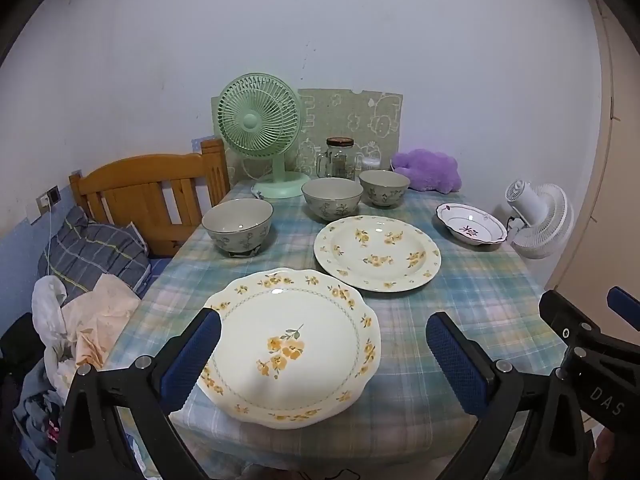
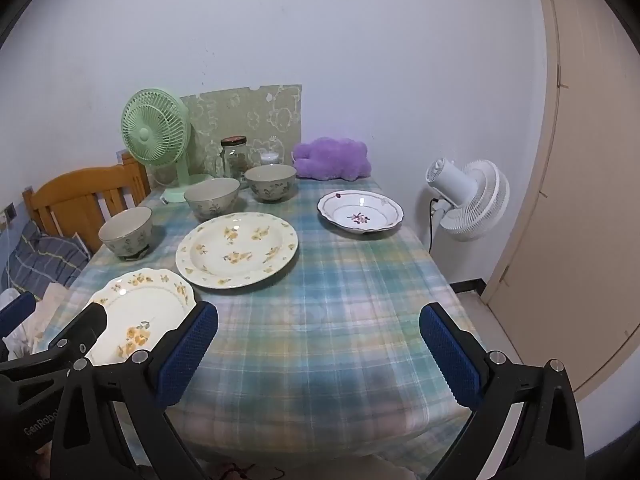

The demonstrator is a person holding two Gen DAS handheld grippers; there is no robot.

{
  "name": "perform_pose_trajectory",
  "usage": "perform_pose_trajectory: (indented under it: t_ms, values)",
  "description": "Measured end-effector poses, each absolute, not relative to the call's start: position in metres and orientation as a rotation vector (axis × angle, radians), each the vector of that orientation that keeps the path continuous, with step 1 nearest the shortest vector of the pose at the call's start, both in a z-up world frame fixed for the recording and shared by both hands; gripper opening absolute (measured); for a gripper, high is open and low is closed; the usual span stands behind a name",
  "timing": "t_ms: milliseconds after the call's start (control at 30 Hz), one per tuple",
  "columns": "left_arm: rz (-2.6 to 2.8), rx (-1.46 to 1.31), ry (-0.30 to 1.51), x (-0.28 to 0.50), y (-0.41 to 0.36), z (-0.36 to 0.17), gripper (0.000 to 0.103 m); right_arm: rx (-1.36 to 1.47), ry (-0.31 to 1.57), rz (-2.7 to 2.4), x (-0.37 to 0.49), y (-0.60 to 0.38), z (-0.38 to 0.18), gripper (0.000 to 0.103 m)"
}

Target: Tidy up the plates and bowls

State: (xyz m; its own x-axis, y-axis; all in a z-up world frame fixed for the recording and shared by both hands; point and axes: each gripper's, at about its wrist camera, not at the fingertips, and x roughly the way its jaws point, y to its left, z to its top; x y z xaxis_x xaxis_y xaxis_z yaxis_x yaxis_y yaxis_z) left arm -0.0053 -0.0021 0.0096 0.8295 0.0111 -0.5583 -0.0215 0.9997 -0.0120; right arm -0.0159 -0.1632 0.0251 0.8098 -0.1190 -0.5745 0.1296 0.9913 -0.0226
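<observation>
Left tool (image 1: 322, 344) jaws wide apart, empty, hovering over scalloped plate (image 1: 292, 344) at near edge of surface (image 2: 340, 320). Right tool (image 2: 318, 338) also apart, empty, over bare cloth; left nearer. Bowls farther back.

The plaid-clothed surface (image 2: 340, 320) carries a scalloped plate (image 1: 292, 344) at six o'clock, a round plate (image 1: 376, 254) at centre, three bowls (image 1: 332, 198) and a green fan (image 1: 260, 120) toward twelve, and a white dish (image 1: 470, 224) at two.
</observation>
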Motion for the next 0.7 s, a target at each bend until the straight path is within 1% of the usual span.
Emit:
perform_pose_trajectory:
  t_ms: [700]
  values:
    - [0.008,-0.003,0.592,-0.0029,-0.0035,0.0047,0.103,0.021,0.623,-0.141,-0.0151,-0.1633,0.0213,0.102]
